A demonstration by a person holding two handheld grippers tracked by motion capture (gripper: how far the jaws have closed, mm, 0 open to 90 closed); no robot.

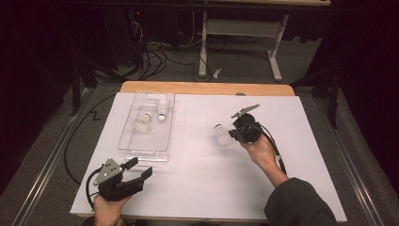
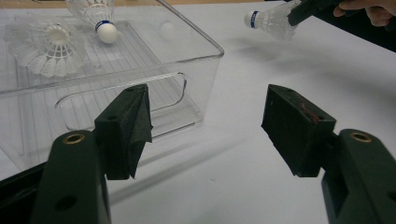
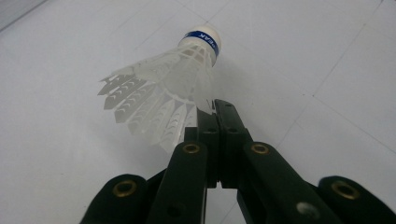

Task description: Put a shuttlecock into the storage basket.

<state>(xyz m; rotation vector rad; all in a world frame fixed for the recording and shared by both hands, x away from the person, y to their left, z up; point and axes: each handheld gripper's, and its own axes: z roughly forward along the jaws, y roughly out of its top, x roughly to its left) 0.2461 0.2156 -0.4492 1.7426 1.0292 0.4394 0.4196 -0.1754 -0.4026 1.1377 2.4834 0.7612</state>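
Note:
A white shuttlecock (image 1: 222, 134) with a blue band at its cork is pinched by the edge of its feather skirt (image 3: 173, 93) in my right gripper (image 3: 215, 112). The jaws are shut on it, right of the table's middle (image 1: 231, 135). It points cork-first away from the jaws, and in the left gripper view it hangs slightly above its shadow (image 2: 271, 21). My left gripper (image 1: 140, 167) rests at the front left, open, nothing between its pads (image 2: 208, 123). It faces a clear plastic tray (image 2: 187, 93).
The clear tray (image 1: 146, 151) lies at the left of the white sheet and holds two more shuttlecocks (image 1: 141, 122) (image 1: 162, 106). A wooden table edge (image 1: 207, 88) runs along the back. Cables and a desk frame (image 1: 203, 52) stand on the floor behind.

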